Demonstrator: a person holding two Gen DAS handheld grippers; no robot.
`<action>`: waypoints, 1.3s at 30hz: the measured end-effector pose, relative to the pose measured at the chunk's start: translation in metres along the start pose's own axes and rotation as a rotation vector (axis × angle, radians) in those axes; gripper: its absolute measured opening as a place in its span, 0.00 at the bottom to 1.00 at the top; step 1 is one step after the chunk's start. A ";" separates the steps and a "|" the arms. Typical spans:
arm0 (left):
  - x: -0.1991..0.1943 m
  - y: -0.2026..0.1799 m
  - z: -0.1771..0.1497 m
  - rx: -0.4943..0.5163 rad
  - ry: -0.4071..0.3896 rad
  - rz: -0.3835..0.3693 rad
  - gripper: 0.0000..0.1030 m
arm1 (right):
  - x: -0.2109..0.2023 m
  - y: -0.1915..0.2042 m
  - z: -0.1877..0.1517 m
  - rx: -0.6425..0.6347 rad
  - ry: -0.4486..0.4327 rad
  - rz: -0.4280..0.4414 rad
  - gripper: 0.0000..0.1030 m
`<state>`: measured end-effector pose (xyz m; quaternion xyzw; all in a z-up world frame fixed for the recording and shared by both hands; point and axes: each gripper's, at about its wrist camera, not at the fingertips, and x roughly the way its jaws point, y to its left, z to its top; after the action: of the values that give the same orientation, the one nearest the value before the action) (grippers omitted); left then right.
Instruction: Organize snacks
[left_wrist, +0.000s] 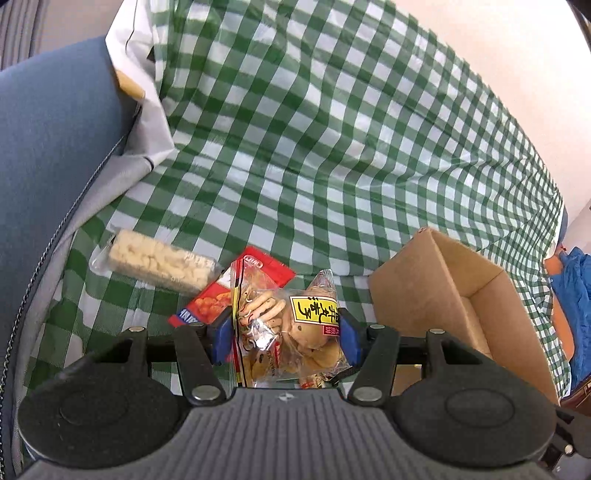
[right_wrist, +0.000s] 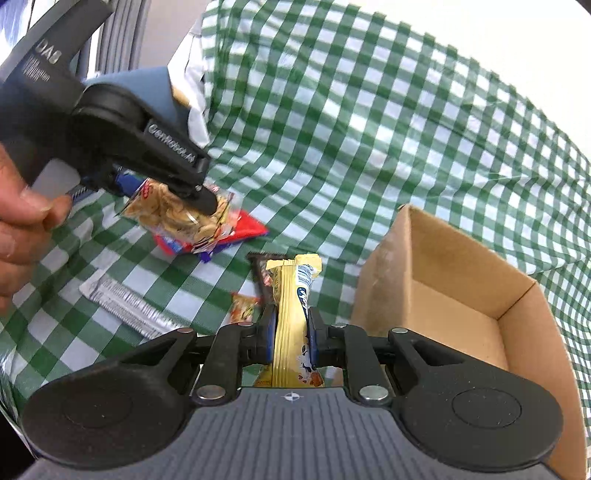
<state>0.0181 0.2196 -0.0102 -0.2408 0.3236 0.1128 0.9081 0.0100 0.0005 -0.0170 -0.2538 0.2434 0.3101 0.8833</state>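
My left gripper (left_wrist: 286, 338) is shut on a clear bag of biscuits (left_wrist: 295, 332) with a yellow label and holds it above the green checked cloth (left_wrist: 314, 147). It also shows in the right wrist view (right_wrist: 177, 188), with the bag (right_wrist: 177, 214) hanging from it. My right gripper (right_wrist: 291, 336) is shut on a yellow snack bar (right_wrist: 291, 314), standing upright between the fingers. An open cardboard box (right_wrist: 461, 295) stands just right of it; it also shows in the left wrist view (left_wrist: 461, 295).
A red snack packet (left_wrist: 229, 291) and a clear-wrapped rice bar (left_wrist: 162, 262) lie on the cloth. A silver wrapper (right_wrist: 122, 306), a dark packet (right_wrist: 262, 273) and a small orange packet (right_wrist: 243, 306) lie near my right gripper. Blue upholstery (left_wrist: 55, 147) is at left.
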 end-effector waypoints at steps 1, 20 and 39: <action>-0.002 -0.002 0.000 0.006 -0.008 -0.001 0.60 | -0.003 -0.003 0.000 0.007 -0.015 -0.002 0.17; -0.017 -0.063 -0.005 0.089 -0.144 -0.092 0.60 | -0.042 -0.070 -0.001 0.132 -0.206 -0.093 0.17; -0.003 -0.125 -0.031 0.219 -0.238 -0.184 0.60 | -0.051 -0.152 -0.029 0.318 -0.171 -0.287 0.17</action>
<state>0.0443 0.0965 0.0162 -0.1539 0.2010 0.0210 0.9672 0.0688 -0.1417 0.0364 -0.1161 0.1751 0.1592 0.9646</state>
